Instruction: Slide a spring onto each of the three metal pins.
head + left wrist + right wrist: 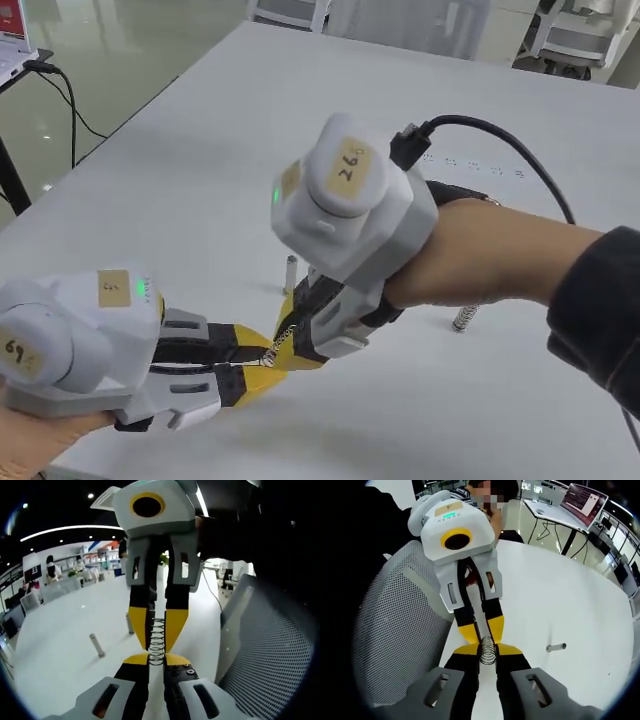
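a small coil spring [157, 639] is held in the air between my two grippers, just above the white table [200, 150]. my left gripper [156, 660] is clenched on one end of the spring, its yellow tips pressed against the coils. my right gripper [488, 654] meets it tip to tip from the opposite side and is closed around the rest of the spring, one yellow fingertip on each side of the coils. in the head view the left gripper comes in from the lower left and the right gripper angles down from the right, carried on the right forearm [480, 255]. two metal pins stand upright on the table just beyond the tips: a nearer pin [96, 645] and a farther pin [130, 623]. a second spring [463, 318] lies loose on the table beside the right forearm, well apart from the pins. a black cable [500, 130] leaves the top of the right gripper. a grey mesh chair [265, 645] sits at the table edge.
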